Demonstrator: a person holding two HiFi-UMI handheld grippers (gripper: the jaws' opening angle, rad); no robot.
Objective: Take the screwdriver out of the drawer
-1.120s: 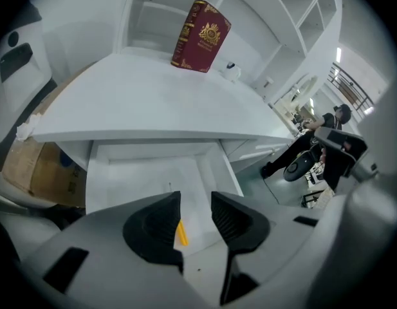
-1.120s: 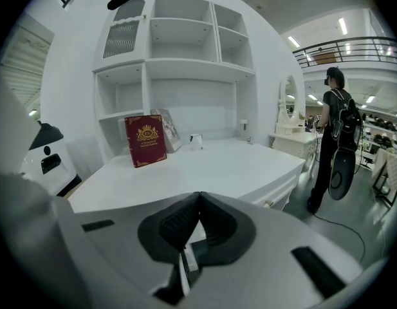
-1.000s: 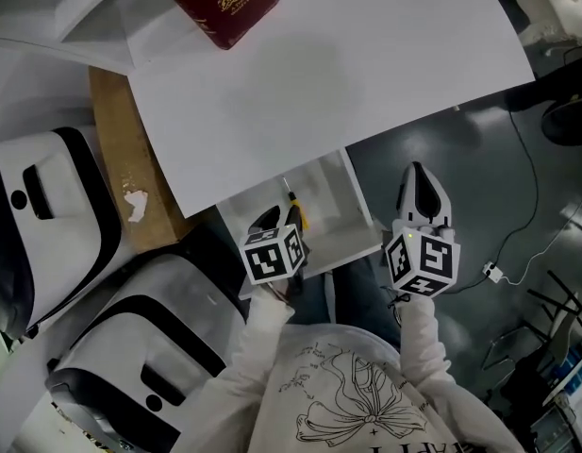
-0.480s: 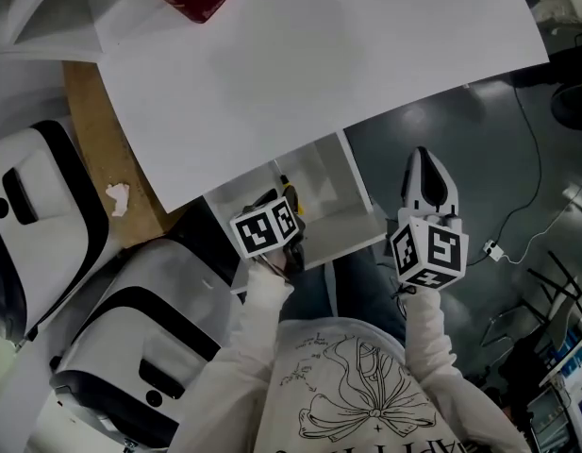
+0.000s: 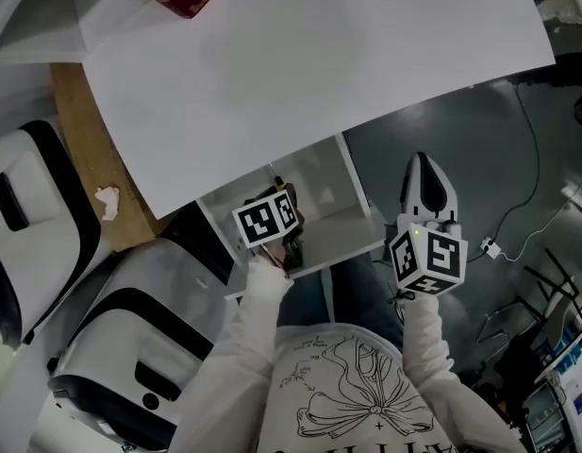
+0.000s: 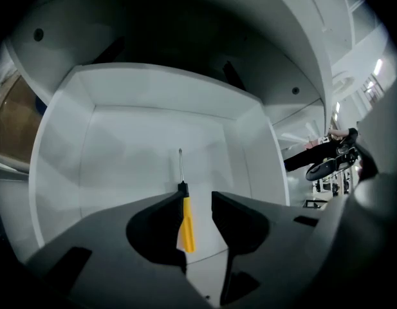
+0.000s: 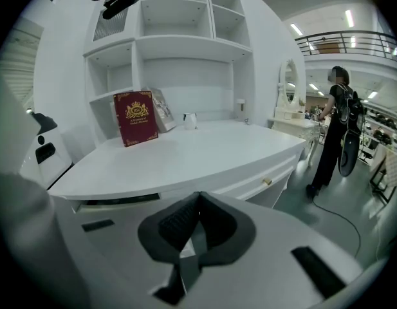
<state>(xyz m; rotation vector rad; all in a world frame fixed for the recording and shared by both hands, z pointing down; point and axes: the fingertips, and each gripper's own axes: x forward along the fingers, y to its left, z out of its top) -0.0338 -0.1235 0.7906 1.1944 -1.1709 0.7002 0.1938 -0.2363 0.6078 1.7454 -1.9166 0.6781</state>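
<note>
A screwdriver point(image 6: 186, 226) with a yellow handle and thin metal shaft lies on the floor of the open white drawer point(image 6: 63, 166), tip pointing to the back wall. My left gripper point(image 6: 198, 201) is open inside the drawer point(image 5: 353, 185); its dark jaws stand on either side of the handle, the left jaw close against it. In the head view its marker cube covers most of the tool. My right gripper point(image 5: 421, 161) hangs to the right of the drawer, over the grey floor. In its own view, the right gripper point(image 7: 197, 197) is shut on nothing.
The white desk top point(image 5: 300, 74) overhangs the drawer, with a red book point(image 7: 136, 118) at its far side below white shelving point(image 7: 179, 44). White-and-black cases point(image 5: 45, 225) and a brown board point(image 5: 83, 149) stand at the left. A cable point(image 5: 526, 215) runs across the floor; a person point(image 7: 336, 127) stands far off.
My left gripper has pushed deeper into the drawer, over the screwdriver. The head view has shifted a little, so the book is nearly out of frame. The right gripper has barely moved.
</note>
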